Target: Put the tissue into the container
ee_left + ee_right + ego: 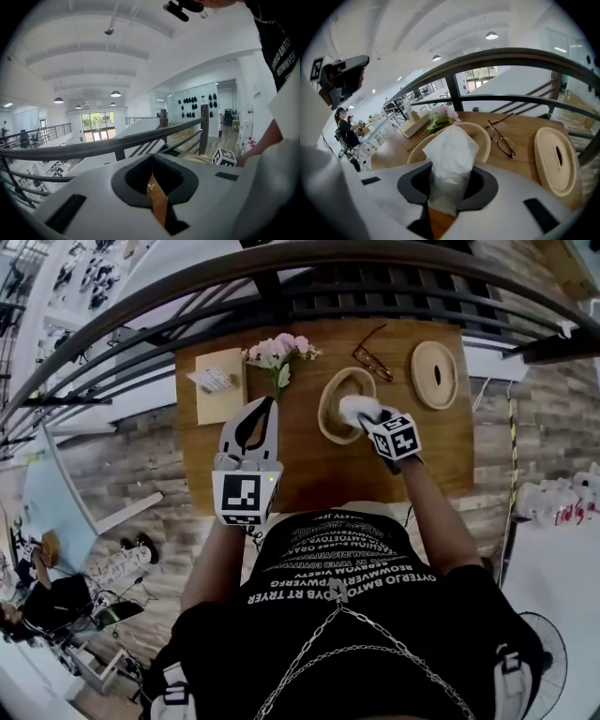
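Observation:
A crumpled white tissue [451, 154] stands up between the jaws of my right gripper [449, 180], which is shut on it. In the head view that gripper [368, 420] holds the tissue [357, 409] over the right rim of the open round woven container [330, 407]. The container's rim [483, 137] shows just behind the tissue in the right gripper view. My left gripper [271, 405] hovers left of the container, tips pointing at the flowers, jaws together and empty. In its own view the left gripper [151, 158] aims out over the railing.
The woven lid [434, 374], with a slot in it, lies on the wooden table [309, 479] right of the container. Glasses [372, 360] lie between them at the back. Pink flowers [279, 350] and a tissue box [218, 382] sit at the left. A dark railing [309, 292] runs behind the table.

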